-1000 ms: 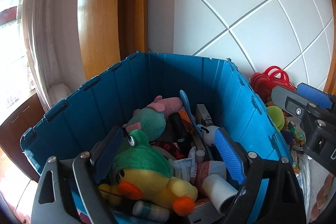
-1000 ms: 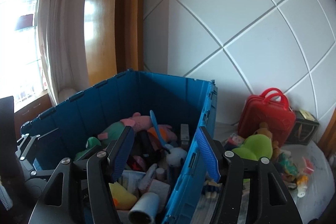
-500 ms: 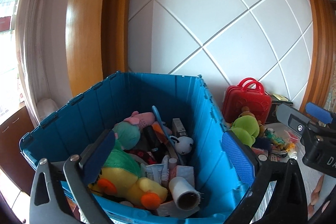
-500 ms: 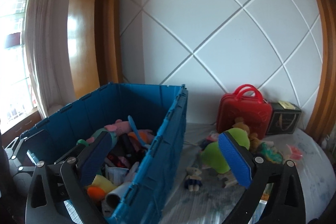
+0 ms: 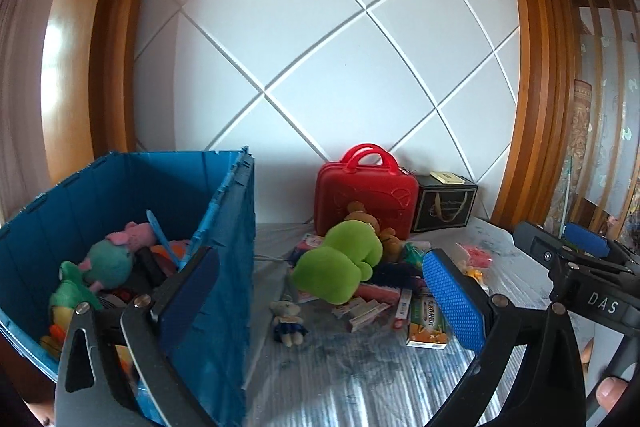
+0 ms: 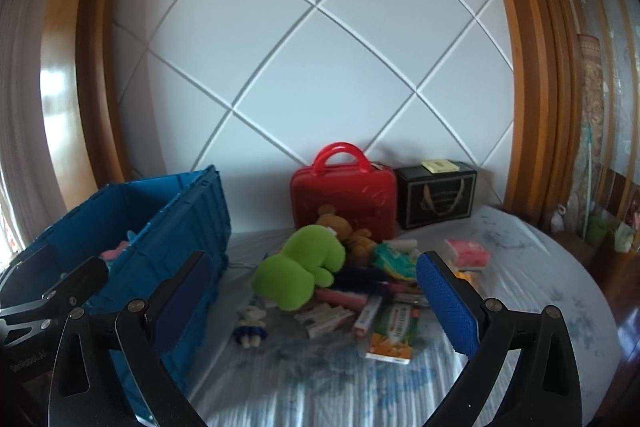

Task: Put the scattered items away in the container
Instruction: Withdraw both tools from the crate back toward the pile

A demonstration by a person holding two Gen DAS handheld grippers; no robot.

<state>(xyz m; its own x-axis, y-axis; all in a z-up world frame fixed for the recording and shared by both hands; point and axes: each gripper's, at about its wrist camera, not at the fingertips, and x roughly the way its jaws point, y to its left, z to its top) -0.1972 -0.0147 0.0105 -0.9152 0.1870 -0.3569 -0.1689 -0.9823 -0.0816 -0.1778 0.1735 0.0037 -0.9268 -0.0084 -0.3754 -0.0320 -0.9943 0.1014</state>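
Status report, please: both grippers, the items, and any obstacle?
Left gripper and right gripper open, empty. Green plush and small boxes lie outside blue crate. Nothing blocks the pile.

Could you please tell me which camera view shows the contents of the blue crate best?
The left wrist view: it looks into the blue crate, showing plush toys inside. The right wrist view shows mostly the crate's outer wall, with only a pink scrap inside.
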